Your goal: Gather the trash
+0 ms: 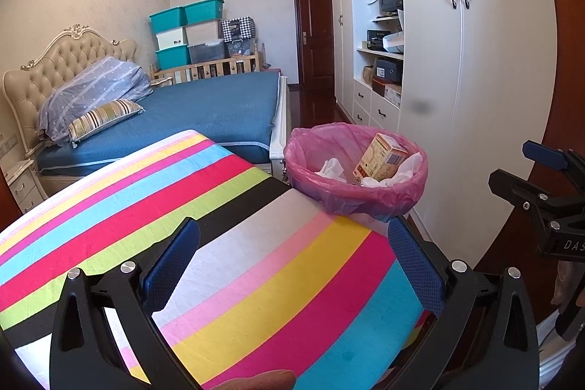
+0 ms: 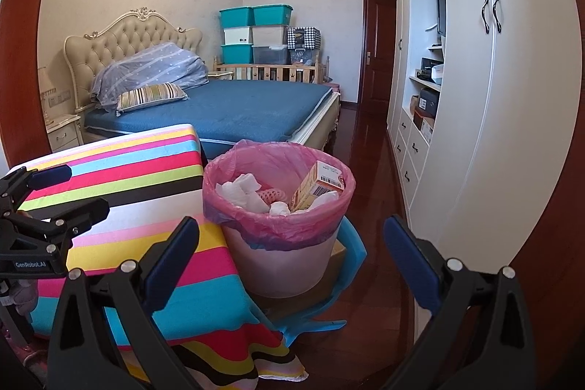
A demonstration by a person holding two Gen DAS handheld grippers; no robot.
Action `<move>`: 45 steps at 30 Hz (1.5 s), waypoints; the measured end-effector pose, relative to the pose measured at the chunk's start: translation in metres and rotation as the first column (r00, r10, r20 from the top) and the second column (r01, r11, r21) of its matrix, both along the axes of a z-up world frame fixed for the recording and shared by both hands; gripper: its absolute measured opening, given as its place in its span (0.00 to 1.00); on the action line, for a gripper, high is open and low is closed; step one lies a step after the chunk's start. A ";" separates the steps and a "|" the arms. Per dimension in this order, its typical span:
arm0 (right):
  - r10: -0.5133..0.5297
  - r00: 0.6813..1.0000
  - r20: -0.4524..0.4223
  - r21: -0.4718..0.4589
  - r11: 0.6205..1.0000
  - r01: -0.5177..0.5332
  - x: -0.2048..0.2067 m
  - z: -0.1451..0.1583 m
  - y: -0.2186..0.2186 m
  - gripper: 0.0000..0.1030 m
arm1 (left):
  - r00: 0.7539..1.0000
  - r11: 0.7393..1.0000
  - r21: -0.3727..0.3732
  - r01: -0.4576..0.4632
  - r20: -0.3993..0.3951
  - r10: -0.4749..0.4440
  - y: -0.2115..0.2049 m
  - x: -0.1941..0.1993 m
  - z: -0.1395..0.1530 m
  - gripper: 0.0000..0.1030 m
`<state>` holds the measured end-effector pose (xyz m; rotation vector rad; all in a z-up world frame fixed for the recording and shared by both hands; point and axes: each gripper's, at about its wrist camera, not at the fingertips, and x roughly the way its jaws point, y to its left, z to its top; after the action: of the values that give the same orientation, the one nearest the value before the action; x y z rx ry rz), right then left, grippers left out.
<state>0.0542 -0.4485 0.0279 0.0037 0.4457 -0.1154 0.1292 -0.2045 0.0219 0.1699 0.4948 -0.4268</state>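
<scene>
Both claws released and empty — left gripper, right gripper; the pink-lined bin at twelve o'clock holds carton and tissues — collecting looks finished, so next likely scan for stray trash.

A bed with a blue cover and tufted beige headboard faces white wardrobes; teal storage bins stand stacked beyond, on dark glossy wooden floor.

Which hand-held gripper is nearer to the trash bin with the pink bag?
Right. The right hand-held gripper is directly facing the trash bin; the left hand-held gripper hangs over the striped cloth beside it.
</scene>
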 end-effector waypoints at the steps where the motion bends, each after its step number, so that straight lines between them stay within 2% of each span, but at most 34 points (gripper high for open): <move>1: 0.002 1.000 0.000 0.000 1.000 -0.002 0.000 0.000 0.000 0.95 | 1.000 1.000 -0.001 -0.001 -0.002 0.001 0.000 0.000 0.000 0.94; 16: 0.007 1.000 -0.002 0.002 1.000 -0.007 0.000 -0.001 0.001 0.95 | 0.999 1.000 -0.010 -0.008 -0.035 0.007 0.003 0.004 -0.004 0.94; 45: 0.011 1.000 -0.008 0.008 1.000 -0.011 0.002 -0.007 0.006 0.95 | 0.999 1.000 0.000 -0.006 -0.047 0.006 0.005 0.006 -0.010 0.94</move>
<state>0.0565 -0.4427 0.0214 0.0091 0.4537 -0.1029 0.1354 -0.1990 0.0118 0.1588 0.5413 -0.4252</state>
